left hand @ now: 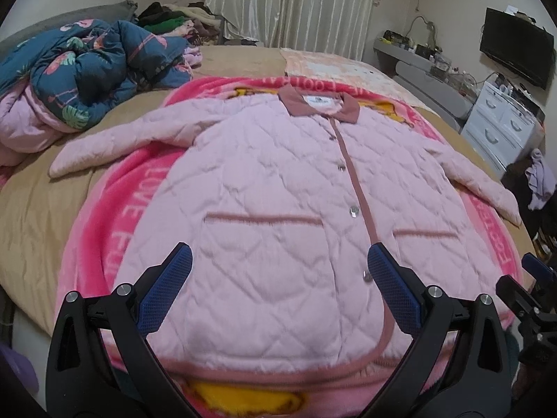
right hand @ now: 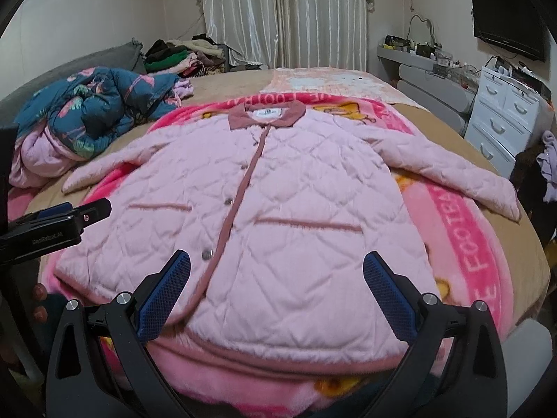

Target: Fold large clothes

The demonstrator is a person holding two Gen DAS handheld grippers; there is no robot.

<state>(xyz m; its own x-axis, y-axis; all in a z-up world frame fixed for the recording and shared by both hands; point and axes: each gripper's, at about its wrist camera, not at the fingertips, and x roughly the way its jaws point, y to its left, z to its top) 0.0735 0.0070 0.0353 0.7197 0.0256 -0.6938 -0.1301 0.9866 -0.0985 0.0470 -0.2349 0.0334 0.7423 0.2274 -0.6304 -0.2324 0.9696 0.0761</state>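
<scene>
A pink quilted jacket (left hand: 278,191) lies flat and buttoned, front up, on a bright pink printed blanket (left hand: 128,216) spread over the tan-covered bed (left hand: 34,209); its darker pink collar (left hand: 318,102) points toward the far edge of the bed, its hem toward the near edge, and both sleeves are spread outward over the blanket's sides. At the bed's far left corner sits a crumpled blue floral quilt (left hand: 90,69), with a heap of dark and green clothes (left hand: 167,19) behind it near the pale curtains (left hand: 289,3). Beyond the bed's right edge stand a white drawer unit (left hand: 501,125) and a cluttered grey shelf (left hand: 417,55) under a wall-mounted television (left hand: 515,47). Nothing lies on the jacket. The left gripper (left hand: 278,268) hovers above the hem with its blue-padded jaws spread wide, holding nothing. The right gripper (right hand: 276,271) is likewise wide and empty over the hem's right half; the left tool's body shows at the left margin of the right wrist view.
</scene>
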